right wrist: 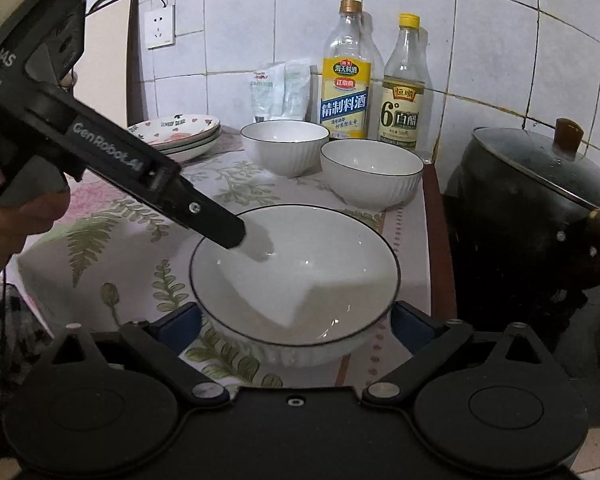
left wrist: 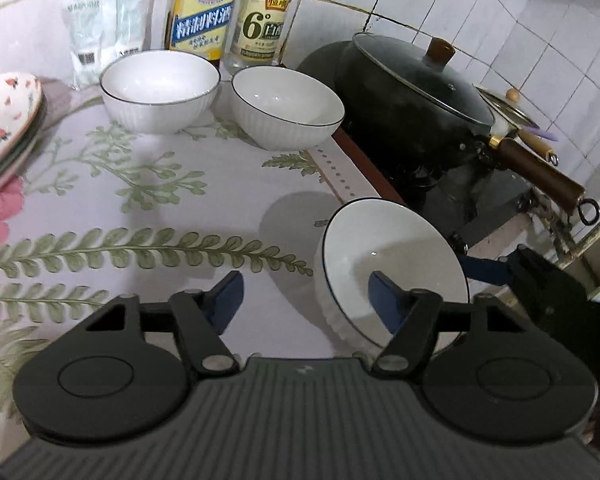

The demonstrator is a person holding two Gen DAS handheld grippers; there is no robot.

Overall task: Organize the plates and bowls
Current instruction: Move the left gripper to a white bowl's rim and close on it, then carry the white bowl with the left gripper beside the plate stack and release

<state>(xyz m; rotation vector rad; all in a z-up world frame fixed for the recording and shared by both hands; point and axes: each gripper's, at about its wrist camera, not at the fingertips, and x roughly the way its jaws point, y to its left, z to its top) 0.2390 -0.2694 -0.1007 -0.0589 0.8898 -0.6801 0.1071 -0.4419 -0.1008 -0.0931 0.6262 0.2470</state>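
Note:
A white ribbed bowl (right wrist: 296, 276) with a thin dark rim sits near the counter's front right edge; it also shows in the left wrist view (left wrist: 392, 264). My right gripper (right wrist: 296, 322) is open, its blue pads on either side of the bowl's near wall. My left gripper (left wrist: 306, 300) is open, its right finger (left wrist: 384, 292) inside this bowl and its left finger outside the rim; its finger (right wrist: 220, 228) shows reaching over the rim. Two more white bowls (left wrist: 160, 88) (left wrist: 288, 106) stand at the back. Patterned plates (left wrist: 4, 120) are stacked at far left.
Two bottles (left wrist: 202, 8) (left wrist: 266, 16) and white packets (left wrist: 100, 20) stand against the tiled wall. A black lidded pot (left wrist: 412, 92) with a wooden handle sits on the stove to the right. The counter has a floral cloth (left wrist: 140, 208).

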